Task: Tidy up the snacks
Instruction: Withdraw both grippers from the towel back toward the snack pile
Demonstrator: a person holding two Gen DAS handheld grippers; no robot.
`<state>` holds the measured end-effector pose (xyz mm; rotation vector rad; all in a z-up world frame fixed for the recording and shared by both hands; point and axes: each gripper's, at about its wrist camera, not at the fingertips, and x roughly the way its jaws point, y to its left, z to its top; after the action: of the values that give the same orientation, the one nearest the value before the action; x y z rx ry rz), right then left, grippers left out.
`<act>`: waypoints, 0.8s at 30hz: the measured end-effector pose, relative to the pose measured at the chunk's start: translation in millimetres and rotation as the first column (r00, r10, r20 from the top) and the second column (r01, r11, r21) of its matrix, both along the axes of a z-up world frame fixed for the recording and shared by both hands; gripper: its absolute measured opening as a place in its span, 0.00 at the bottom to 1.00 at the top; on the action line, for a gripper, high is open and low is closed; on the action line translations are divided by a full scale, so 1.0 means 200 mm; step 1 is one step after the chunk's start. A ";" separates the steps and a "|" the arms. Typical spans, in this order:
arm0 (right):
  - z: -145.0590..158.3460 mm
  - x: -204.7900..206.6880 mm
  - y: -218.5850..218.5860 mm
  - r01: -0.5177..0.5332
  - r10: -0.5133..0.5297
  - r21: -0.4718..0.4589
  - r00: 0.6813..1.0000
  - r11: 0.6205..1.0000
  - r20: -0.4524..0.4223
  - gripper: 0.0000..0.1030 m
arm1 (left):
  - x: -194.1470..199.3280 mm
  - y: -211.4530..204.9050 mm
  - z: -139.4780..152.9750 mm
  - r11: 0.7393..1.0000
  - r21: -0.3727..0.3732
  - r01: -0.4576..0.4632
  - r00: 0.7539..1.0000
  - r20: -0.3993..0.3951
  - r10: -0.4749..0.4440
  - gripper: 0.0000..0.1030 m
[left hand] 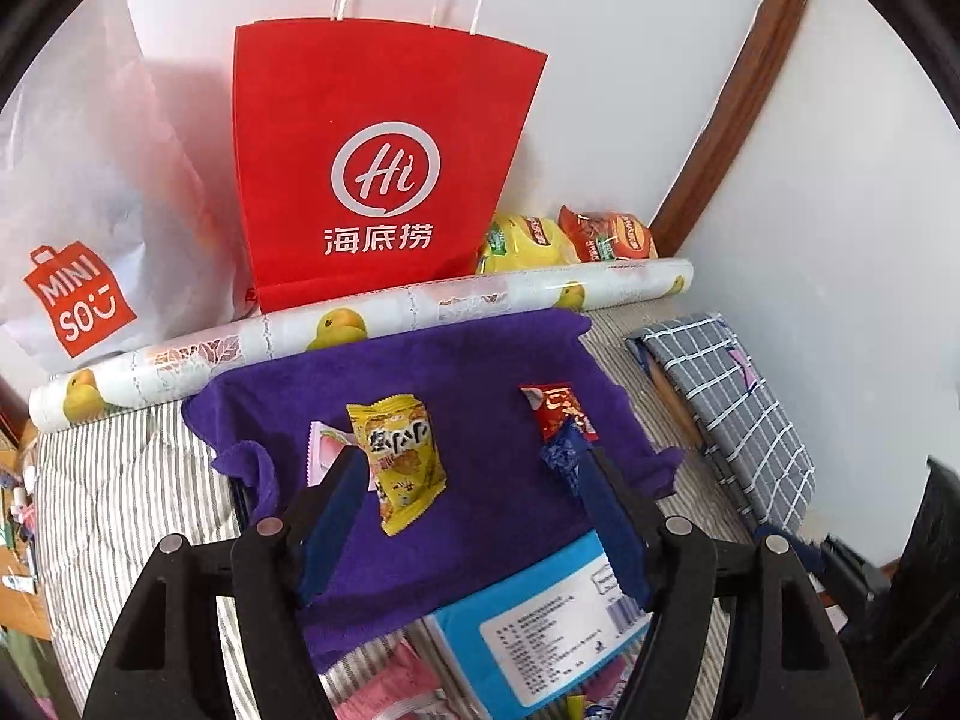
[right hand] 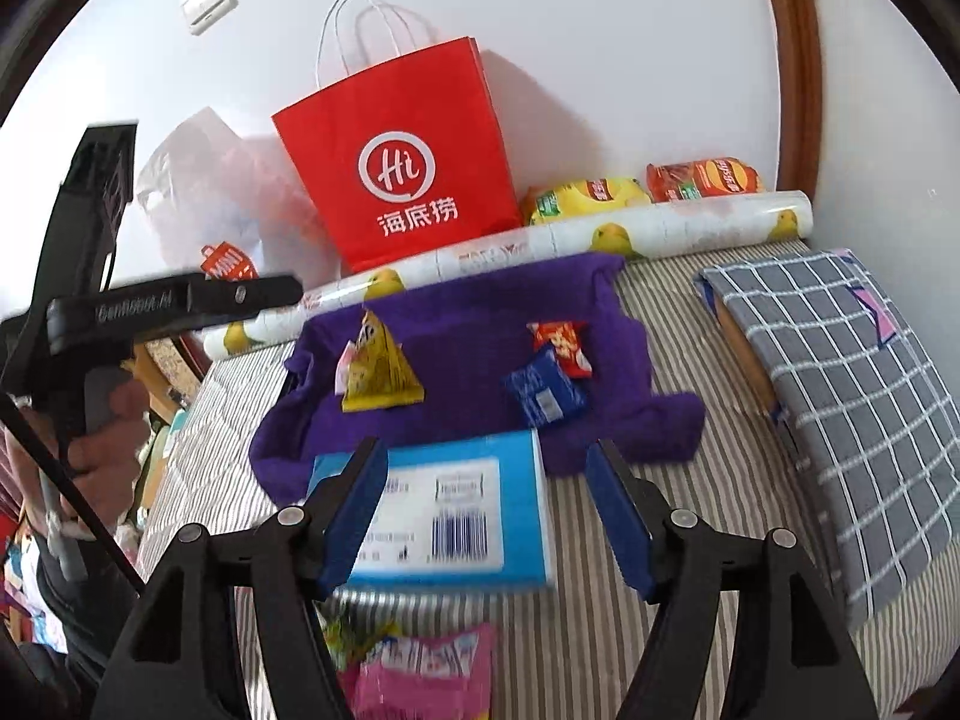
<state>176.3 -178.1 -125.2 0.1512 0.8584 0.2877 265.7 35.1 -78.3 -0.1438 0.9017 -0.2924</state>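
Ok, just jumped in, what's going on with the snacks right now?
A person holds a claw in each hand above a purple towel on a striped bed. Four snack packets lie on it: yellow and pink together, red and blue together. Both the left claw and right claw are open and empty.

Fuzzy purple cloth (right hand: 480,324); glossy snack wrappers (right hand: 381,372); matt red paper bag (right hand: 402,156).
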 end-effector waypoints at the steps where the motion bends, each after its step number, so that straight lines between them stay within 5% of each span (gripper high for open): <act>1: 0.00 -0.03 0.00 -0.001 0.001 -0.011 1.000 1.000 0.003 0.66 | -0.02 0.00 0.00 1.000 -0.011 -0.002 1.000 0.005 0.002 0.68; 24: -0.26 -0.45 0.06 -0.033 0.031 -0.026 0.996 0.999 -0.084 0.66 | -0.59 0.11 -0.10 0.997 0.008 -0.078 0.996 -0.041 0.078 0.68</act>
<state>87.3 -165.7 -176.4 0.1253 0.9482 0.3012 147.6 58.1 -98.8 -0.1795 0.9357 -0.2142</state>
